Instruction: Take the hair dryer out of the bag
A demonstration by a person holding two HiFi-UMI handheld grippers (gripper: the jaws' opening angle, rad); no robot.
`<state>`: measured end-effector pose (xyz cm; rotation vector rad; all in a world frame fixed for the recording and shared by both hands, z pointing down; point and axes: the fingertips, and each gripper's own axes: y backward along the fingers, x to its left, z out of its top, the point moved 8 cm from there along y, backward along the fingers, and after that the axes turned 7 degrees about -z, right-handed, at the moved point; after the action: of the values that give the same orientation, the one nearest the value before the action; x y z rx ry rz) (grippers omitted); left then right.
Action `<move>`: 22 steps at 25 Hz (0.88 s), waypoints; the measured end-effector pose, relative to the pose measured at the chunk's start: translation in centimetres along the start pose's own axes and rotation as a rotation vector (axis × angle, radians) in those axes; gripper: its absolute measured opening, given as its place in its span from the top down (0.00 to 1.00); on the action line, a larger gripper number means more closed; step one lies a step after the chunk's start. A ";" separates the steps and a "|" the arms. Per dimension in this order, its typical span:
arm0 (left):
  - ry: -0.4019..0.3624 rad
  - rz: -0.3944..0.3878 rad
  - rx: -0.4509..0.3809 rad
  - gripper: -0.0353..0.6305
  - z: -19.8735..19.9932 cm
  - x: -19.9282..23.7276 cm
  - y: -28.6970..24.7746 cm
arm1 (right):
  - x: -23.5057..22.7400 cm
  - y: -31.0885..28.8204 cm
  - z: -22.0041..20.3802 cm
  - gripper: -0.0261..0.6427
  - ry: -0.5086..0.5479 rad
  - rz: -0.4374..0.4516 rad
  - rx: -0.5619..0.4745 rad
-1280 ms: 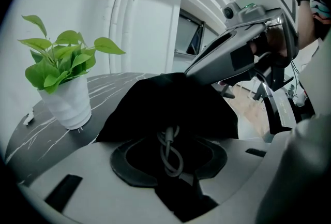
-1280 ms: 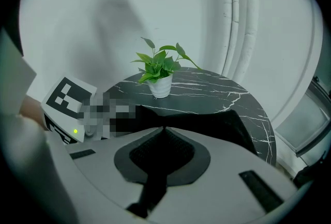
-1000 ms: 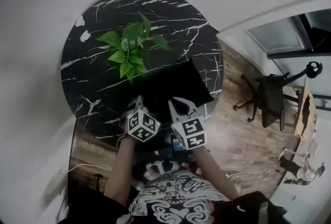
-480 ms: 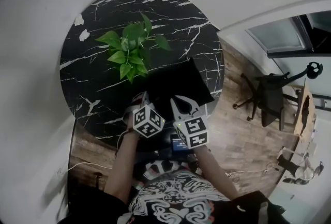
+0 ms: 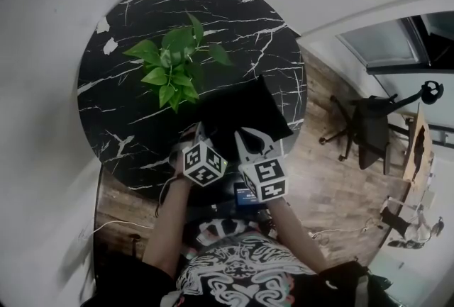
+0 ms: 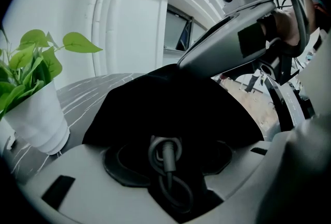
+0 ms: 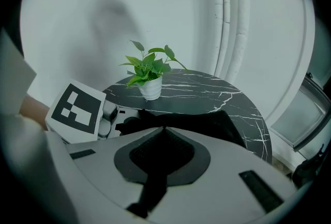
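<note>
Left jaws: the left gripper [image 6: 168,158] is held spread wide, its jaws having just been opening; nothing is pressed by its pads, and it is pointed down into the mouth of the bag [image 6: 170,96].
Between the left jaws: a grey hair dryer cord [image 6: 164,151] is seen there, coiled in loops with its plug end uppermost, clear of both pads.
Right jaws: the right gripper [image 7: 165,128] is pressed together, and black fabric at the bag's rim is pinched at its tips and held raised, so that the mouth gapes.
Hair dryer: it is kept inside the bag; only its cord is shown at the opening, and the body cannot be made out in the dark interior.
Bag: black and soft, it is laid on the near part of the table [image 5: 120,121], with its mouth turned toward the person.
Forearms: both [image 5: 170,220] are stretched over the table's near edge, side by side.
Table: it is round, of black marble with white veins.
Plant: a leafy green plant [image 5: 174,68] in a white pot [image 6: 36,119] is set just beside the bag's far left corner.
Surroundings: a wooden floor [image 5: 319,178] and a black office chair [image 5: 365,132] are seen to the right, well apart from the table.
</note>
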<state>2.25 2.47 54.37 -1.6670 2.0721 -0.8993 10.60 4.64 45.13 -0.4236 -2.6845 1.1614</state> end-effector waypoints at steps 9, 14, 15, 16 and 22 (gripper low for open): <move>0.012 0.035 0.014 0.63 0.1 0.2 -0.5 | -0.6 -0.5 -0.9 0.93 -0.027 0.043 0.022; 0.016 0.029 0.024 0.64 0.0 0.1 -0.5 | -1.4 -0.9 -1.3 0.93 -0.035 0.056 0.035; 0.016 0.027 0.025 0.64 0.1 0.1 -0.6 | -1.7 -1.2 -1.3 0.93 -0.034 0.056 0.036; 0.017 0.026 0.025 0.64 0.1 0.2 -0.6 | -1.9 -1.4 -1.3 0.93 -0.034 0.058 0.036; 0.019 0.043 0.029 0.64 -0.1 0.1 -0.6 | -2.8 -2.0 -1.4 0.92 -0.014 0.106 0.033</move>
<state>2.67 2.35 54.85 -1.5997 2.0891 -0.9304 13.30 3.34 47.40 -0.5604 -2.6803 1.2395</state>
